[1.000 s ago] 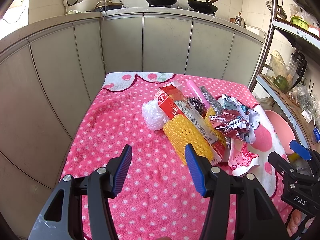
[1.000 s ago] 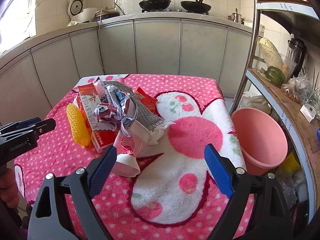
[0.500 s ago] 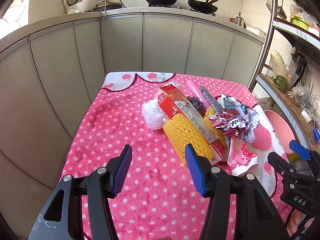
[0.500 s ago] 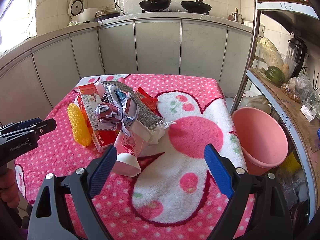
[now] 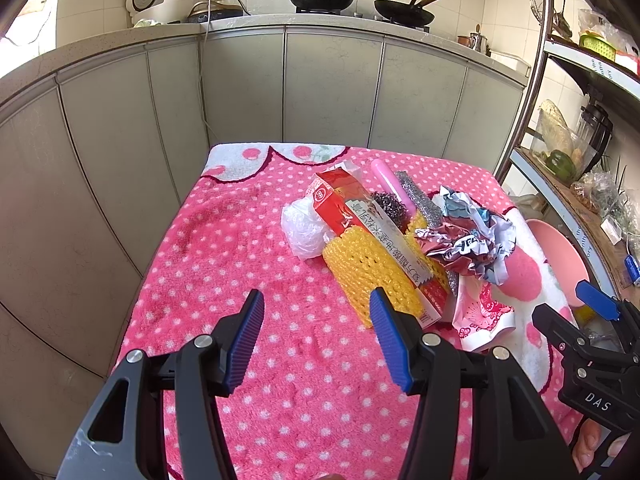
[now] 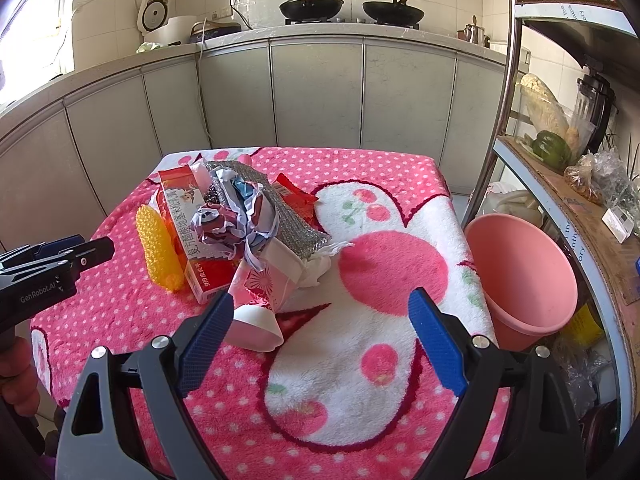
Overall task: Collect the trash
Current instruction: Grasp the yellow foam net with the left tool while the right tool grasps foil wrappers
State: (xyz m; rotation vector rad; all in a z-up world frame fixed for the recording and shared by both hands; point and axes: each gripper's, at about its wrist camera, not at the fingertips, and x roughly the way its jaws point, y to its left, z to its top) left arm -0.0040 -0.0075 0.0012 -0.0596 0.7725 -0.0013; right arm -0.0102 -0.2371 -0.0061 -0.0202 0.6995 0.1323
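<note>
Hovering unchanged: both claws (image 5: 316, 334) (image 6: 320, 334) agape, trash pile (image 5: 384, 240) untouched.

Readable stuff, not much:
- "DAS" in white on black body of right gripper (image 5: 600, 312), seen from left wrist view
- "GenRobot.AI" on black body of left gripper (image 6: 76, 250), right wrist view
- red box (image 6: 192, 228): big Chinese characters down white panel, "999" near bottom end
- shelf edge (image 6: 576, 10) lettering too blurry
</note>
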